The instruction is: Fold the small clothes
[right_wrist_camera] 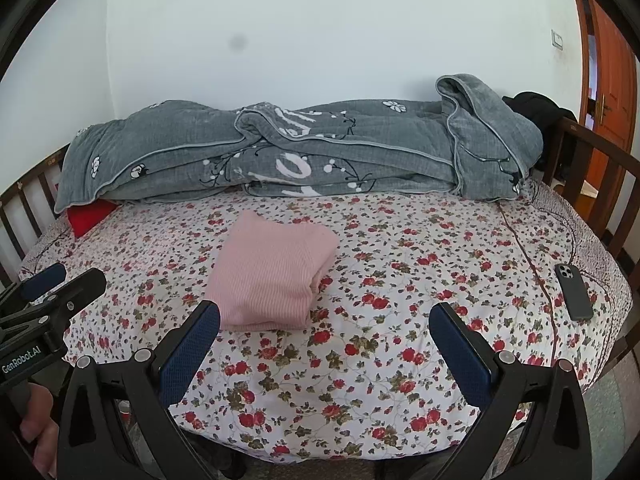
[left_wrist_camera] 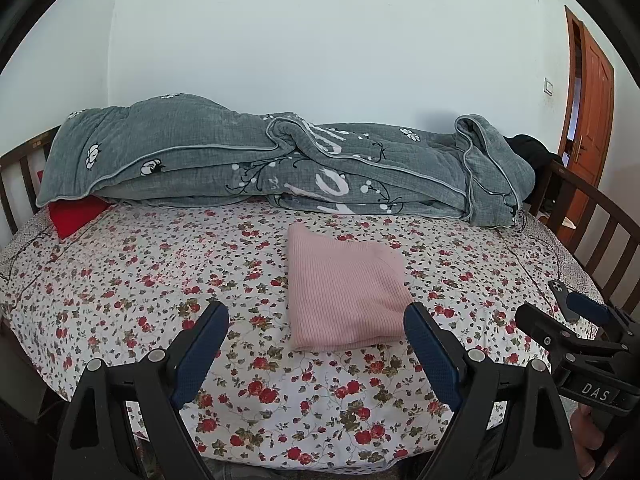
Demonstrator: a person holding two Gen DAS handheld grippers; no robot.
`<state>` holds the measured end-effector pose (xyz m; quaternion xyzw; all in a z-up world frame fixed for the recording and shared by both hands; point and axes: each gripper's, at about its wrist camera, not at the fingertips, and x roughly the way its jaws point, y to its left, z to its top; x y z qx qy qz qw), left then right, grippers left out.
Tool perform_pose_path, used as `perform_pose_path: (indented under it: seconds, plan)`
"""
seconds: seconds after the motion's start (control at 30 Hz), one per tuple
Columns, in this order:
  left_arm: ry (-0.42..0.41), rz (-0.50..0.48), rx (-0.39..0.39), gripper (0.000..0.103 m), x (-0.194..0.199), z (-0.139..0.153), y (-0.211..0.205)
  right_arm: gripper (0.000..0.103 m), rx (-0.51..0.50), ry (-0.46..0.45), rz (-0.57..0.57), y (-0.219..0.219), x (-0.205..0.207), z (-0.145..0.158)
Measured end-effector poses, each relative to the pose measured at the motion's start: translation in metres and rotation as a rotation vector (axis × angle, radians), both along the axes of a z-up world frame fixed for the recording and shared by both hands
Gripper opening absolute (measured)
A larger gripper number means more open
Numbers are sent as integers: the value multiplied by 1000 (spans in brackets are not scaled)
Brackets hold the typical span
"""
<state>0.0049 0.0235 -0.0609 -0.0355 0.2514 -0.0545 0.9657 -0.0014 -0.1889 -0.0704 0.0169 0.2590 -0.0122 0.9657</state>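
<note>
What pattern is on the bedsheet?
Small red roses on the white bedsheet; right wrist view shows it best.

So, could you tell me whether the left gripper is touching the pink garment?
Apart. In the left wrist view the open left gripper hangs short of the folded pink garment, with flowered bedsheet showing between.

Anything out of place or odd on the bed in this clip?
A dark phone lies on the flowered sheet near the bed's right edge, unrelated to folding. The grey quilt is bunched unevenly along the wall. The pink garment sits neatly folded, untouched; both grippers have open jaws.
</note>
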Motion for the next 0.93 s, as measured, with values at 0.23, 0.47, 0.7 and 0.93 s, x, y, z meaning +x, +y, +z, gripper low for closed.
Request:
perform_pose_path:
  seconds: [0.23, 0.47, 0.7, 0.93]
  plan:
    - [-3, 1, -4, 89, -1, 3, 0, 102, -3, -2, -4, 3, -2, 1]
    - [-5, 2, -7, 89, 0, 4, 1, 102, 2, -1, -3, 2, -3, 2]
    - [-5, 3, -14, 89, 1, 6, 1, 102, 3, -1, -1, 2, -3, 2]
    - [0, 10, -29, 89, 9, 7, 4, 102, 1, -7, -5, 1, -4, 4]
